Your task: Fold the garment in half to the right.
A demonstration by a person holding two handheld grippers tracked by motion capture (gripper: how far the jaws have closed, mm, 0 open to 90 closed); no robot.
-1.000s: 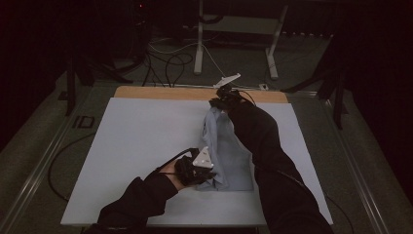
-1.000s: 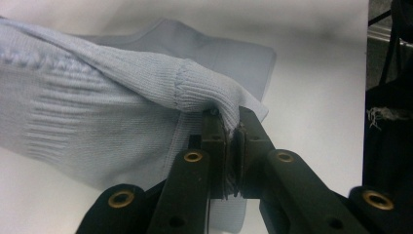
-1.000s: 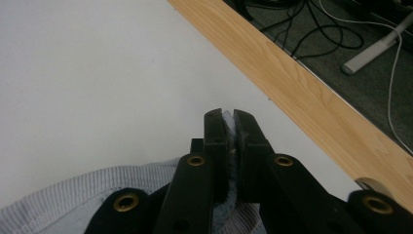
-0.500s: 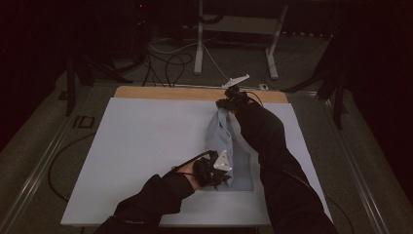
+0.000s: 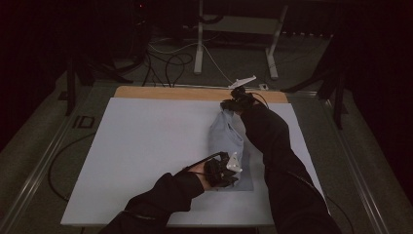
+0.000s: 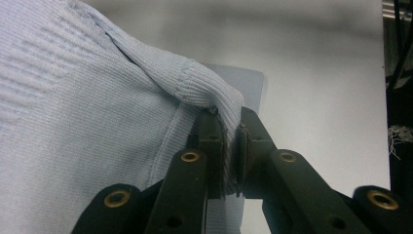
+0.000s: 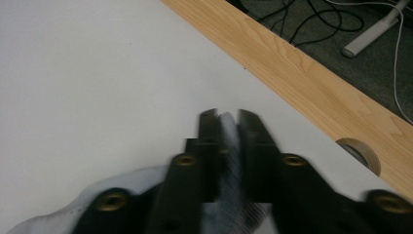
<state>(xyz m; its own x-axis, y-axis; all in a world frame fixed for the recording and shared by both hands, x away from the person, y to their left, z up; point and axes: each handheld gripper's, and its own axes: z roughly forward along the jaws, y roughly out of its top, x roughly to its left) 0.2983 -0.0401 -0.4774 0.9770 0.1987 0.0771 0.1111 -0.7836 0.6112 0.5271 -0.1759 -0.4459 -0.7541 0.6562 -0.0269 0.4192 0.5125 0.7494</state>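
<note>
Light blue knit garment (image 5: 228, 146) lies on the right half of the white table top (image 5: 146, 146), drawn out into a long narrow strip running from the near edge toward the wooden strip (image 5: 170, 92) at the far side. It reads as a fold in progress: each end is pinched so the cloth stays taut and straight between the two hands, which would keep the folded edges aligned. Left gripper (image 5: 225, 170) sits at the near end of the strip; in the left gripper view its jaws are closed tight on a ribbed hem or cuff of the knit (image 6: 209, 92), with fabric bunched over the jaw tips and the rest of the garment draping away to the left. Right gripper (image 5: 237, 101) is at the far end, just short of the wooden strip; in the right gripper view its jaws are nearly together with a thin sliver of the cloth (image 7: 229, 146) clamped between them, the picture being somewhat blurred. Pose: left forearm comes in low from the bottom of the high view, angled rightward, hand close to the table. Right arm is stretched far forward along the garment's right side, sleeve partly covering it, wrist reaching past the cloth's far end. Cables on the floor (image 5: 165, 58) lie beyond the table.
</note>
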